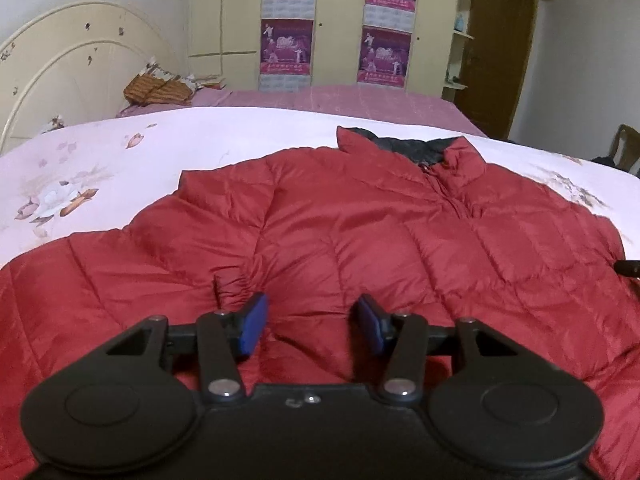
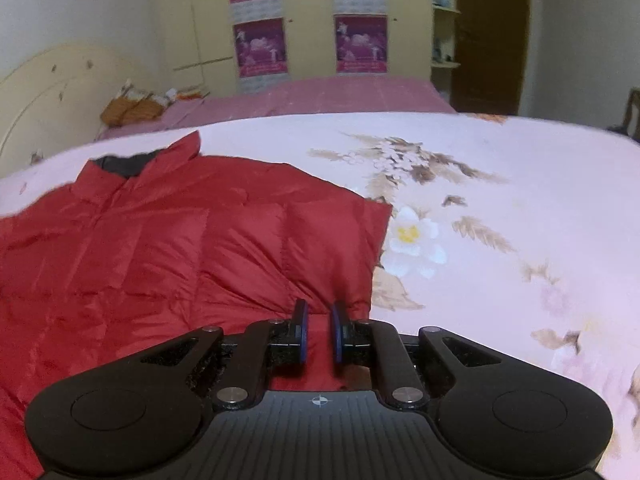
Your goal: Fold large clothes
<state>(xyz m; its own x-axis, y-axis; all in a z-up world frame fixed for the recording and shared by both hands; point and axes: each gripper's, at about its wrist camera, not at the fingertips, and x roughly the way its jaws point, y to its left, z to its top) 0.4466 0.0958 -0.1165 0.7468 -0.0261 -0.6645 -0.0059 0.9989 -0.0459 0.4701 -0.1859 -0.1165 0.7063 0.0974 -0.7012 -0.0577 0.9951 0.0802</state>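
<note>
Red jacket (image 1: 360, 232) lies under wide left fingers (image 1: 252, 322); narrowed right fingers (image 2: 300, 330) straddle its fabric.

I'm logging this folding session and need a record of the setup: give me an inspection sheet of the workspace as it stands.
Surface: bed with pale floral quilt; pink sheet beyond it.
Job's things: red puffer jacket spread front up, zip closed, dark collar lining showing; not yet folded.
Clutter: patterned fabric bundle by the headboard.
Grippers: left gripper open above the jacket; right gripper over the jacket's edge, jaws narrowly apart, nothing seen between them.
Cables: nothing seen.
Surroundings: cream wardrobe with purple posters, brown door, chair at far right.
</note>
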